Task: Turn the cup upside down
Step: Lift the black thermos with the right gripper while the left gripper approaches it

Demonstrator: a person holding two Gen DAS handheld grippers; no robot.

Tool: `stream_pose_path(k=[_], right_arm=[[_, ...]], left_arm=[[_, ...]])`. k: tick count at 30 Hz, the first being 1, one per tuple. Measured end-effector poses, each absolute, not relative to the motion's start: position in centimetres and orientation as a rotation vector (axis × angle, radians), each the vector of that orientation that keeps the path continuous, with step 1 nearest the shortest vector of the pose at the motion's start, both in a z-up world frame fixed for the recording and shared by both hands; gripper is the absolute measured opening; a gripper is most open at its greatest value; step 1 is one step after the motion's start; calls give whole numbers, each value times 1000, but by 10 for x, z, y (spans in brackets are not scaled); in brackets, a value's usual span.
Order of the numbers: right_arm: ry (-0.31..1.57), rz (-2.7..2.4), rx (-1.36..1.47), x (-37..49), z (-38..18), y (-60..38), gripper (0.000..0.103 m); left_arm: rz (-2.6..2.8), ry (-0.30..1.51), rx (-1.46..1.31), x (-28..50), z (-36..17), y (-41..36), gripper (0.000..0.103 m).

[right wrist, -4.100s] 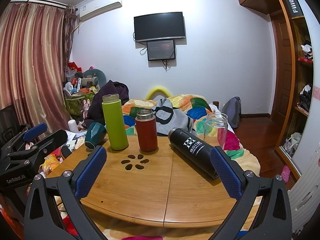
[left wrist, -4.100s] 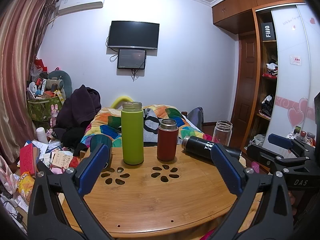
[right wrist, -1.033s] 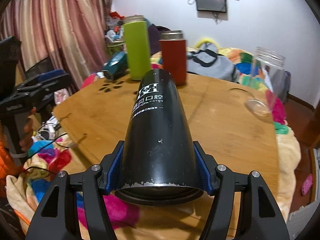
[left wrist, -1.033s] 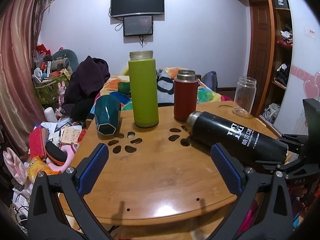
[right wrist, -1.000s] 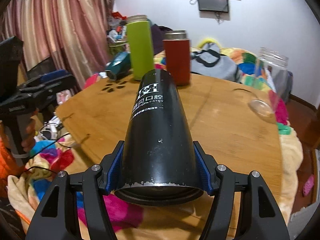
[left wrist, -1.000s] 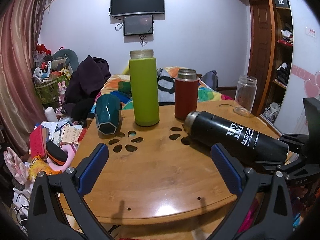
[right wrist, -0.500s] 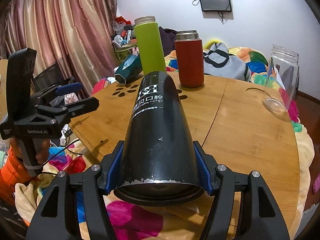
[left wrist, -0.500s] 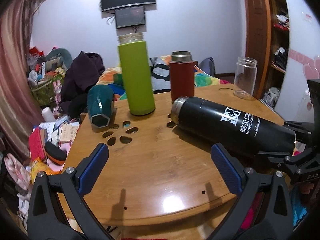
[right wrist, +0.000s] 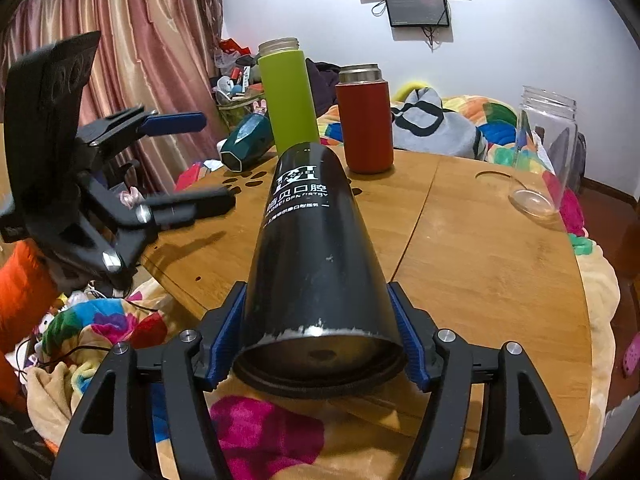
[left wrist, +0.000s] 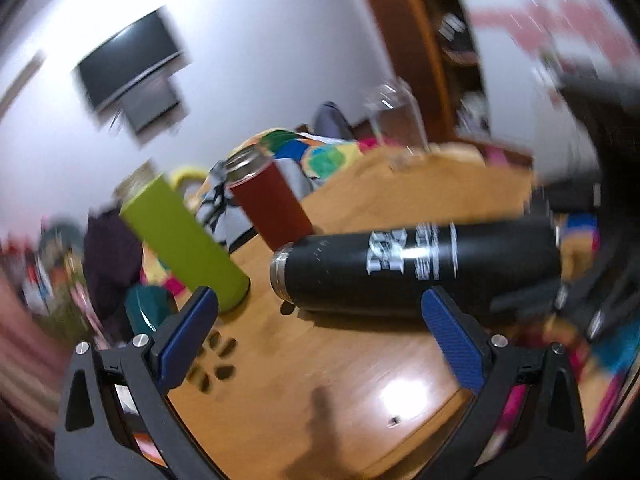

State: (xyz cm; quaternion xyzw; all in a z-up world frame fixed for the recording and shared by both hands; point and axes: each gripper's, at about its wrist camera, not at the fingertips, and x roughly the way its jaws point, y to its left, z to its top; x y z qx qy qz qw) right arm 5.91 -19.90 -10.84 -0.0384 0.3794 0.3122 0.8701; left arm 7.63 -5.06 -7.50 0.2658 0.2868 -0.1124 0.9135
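Black cup [right wrist: 316, 248] clamped in right tool [right wrist: 318, 344] past table edge [right wrist: 176, 300]; left tool [left wrist: 320, 332] gaping.

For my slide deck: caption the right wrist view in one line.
Right gripper clamps a black flask lying horizontal over the round wooden table.

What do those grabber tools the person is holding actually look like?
Each hand-held gripper, the right and the left, is a black Y-shaped plastic frame with silver screw heads and two fingers lined with ribbed blue pads. The hand under the left one wears an orange sleeve.
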Motion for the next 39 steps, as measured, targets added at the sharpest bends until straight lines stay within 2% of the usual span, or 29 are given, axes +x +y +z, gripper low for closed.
stream_pose_path(k=[7, 15, 21, 29, 32, 39], right_arm=[[777, 674, -64, 56, -107, -202, 64], [783, 683, -63, 56, -104, -204, 64], [802, 755, 53, 62, -98, -221, 64], [857, 691, -18, 52, -114, -217, 66], [846, 657, -17, 48, -116, -224, 61], [819, 638, -23, 46, -109, -225, 61]], left_arm=[[-375, 628, 848, 84, -94, -82, 103], [-496, 656, 1013, 89, -115, -111, 103], [-527, 626, 1066, 84, -117, -118, 103], [-625, 682, 988, 94, -111, -123, 103], [-646, 678, 999, 95, -110, -128, 103], [-652, 573, 1072, 85, -115, -142, 103]])
